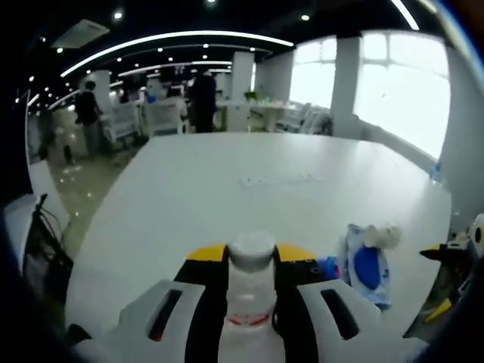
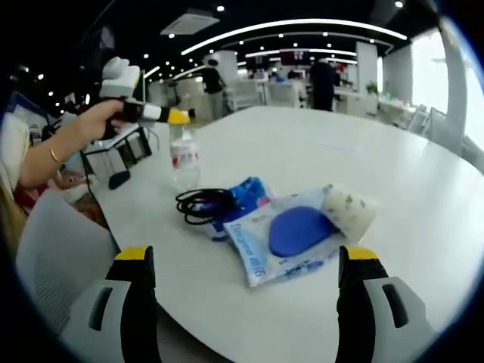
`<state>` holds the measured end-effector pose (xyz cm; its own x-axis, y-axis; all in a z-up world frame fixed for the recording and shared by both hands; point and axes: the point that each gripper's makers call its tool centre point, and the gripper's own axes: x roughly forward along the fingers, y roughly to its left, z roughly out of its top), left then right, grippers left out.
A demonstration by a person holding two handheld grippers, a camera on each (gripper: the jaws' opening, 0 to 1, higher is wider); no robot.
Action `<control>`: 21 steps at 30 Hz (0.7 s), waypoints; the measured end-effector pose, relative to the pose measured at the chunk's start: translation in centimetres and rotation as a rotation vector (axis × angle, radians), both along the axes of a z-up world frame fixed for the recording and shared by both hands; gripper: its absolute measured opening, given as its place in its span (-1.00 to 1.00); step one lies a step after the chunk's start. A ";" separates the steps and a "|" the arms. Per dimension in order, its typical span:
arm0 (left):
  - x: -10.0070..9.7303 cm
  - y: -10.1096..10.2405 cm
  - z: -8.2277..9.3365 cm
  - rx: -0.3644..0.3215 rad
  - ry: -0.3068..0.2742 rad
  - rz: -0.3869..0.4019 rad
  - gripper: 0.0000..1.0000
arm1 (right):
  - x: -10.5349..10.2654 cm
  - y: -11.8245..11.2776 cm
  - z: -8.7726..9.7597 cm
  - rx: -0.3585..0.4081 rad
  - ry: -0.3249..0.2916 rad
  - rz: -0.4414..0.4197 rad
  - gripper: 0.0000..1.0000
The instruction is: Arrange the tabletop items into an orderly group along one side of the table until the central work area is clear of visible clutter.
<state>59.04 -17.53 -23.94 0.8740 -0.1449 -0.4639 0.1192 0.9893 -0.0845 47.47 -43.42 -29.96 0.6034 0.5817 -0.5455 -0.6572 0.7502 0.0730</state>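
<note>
Your left gripper has its jaws clamped around the neck of a clear water bottle, white cap poking up between the yellow tips. From the right gripper view that same bottle stands upright near the table's edge, with your hand holding the left gripper at its top. Your right gripper hangs with jaws spread wide, holding nothing, just short of the clutter. Right ahead of it lies a wet-wipes pack with a blue lid (flat on the white table), a crumpled patterned tissue touching its far end, and a coil of black cable beside a blue packet. The table's far stretch lies bare.
</note>
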 end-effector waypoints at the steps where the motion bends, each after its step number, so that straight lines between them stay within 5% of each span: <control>1: 0.0 0.1 0.0 0.002 -0.004 0.008 -0.59 | 0.0 0.1 0.0 0.003 0.001 0.001 0.99; 9: -0.3 0.1 0.1 -0.004 -0.020 0.032 -0.60 | -0.1 0.1 0.0 0.003 0.002 0.007 0.99; 17: -0.1 -0.5 0.3 0.093 -0.048 0.038 -0.60 | -0.2 0.2 -0.2 -0.005 0.006 0.011 0.99; 21: 0.3 0.0 0.2 0.070 -0.054 0.061 -0.60 | -0.2 0.1 -0.2 -0.008 0.006 0.011 0.99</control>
<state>59.30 -17.55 -23.72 0.9040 -0.0594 -0.4234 0.0610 0.9981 -0.0099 47.31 -43.33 -30.15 0.5937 0.5835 -0.5542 -0.6647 0.7438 0.0710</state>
